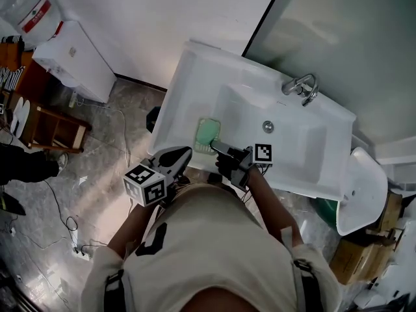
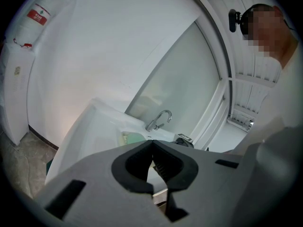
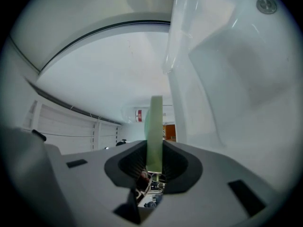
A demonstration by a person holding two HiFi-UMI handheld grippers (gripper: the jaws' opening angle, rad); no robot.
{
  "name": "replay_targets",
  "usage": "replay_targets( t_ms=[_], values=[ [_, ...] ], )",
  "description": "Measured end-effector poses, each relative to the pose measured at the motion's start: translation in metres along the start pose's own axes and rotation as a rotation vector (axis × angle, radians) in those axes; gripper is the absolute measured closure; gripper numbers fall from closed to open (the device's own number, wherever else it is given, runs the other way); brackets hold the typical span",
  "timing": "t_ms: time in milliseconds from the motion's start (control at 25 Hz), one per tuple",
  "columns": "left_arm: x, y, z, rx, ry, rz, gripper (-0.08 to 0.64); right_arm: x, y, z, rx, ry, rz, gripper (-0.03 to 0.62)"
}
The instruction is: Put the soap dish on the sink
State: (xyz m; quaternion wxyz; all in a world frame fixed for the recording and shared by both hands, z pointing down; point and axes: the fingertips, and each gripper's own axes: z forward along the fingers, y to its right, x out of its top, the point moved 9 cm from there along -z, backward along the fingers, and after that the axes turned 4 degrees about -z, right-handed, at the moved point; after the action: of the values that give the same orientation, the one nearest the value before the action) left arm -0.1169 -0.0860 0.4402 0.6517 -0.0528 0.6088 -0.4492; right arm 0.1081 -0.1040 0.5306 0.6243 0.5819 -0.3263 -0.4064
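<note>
soap dish held over sink ledge

the green soap dish (image 1: 208,135) is gripped by one edge in the right gripper (image 1: 220,149), whose jaws are clamped on it. in the right gripper view the dish is seen edge-on between the pads, projecting straight ahead of the jaws. it is held flat over the left ledge of the white sink (image 1: 188,83), beside the basin and well apart from the faucet (image 1: 300,86), a hold judged to suit setting it down level. whether it touches the ledge cannot be told. the left gripper (image 1: 184,152) is held closed and empty near the sink's front edge, apparently out of the way.
</note>
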Motion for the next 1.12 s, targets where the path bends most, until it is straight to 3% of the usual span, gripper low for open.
replay_targets(
  t_ms=[600, 800, 1120],
  values=[
    [-0.001, -0.009, 0.002, 0.067, -0.001, -0.028, 0.540, 0.018, 0.041, 0.021, -0.087, -0.083, 0.000, 0.503],
    [-0.003, -0.011, -0.002, 0.071, 0.006, -0.033, 0.540, 0.018, 0.049, 0.030, -0.110, -0.080, 0.031, 0.503],
    [-0.003, -0.016, -0.009, 0.069, 0.004, -0.033, 0.540, 0.017, 0.058, 0.041, -0.125, -0.087, -0.002, 0.503]
  ],
)
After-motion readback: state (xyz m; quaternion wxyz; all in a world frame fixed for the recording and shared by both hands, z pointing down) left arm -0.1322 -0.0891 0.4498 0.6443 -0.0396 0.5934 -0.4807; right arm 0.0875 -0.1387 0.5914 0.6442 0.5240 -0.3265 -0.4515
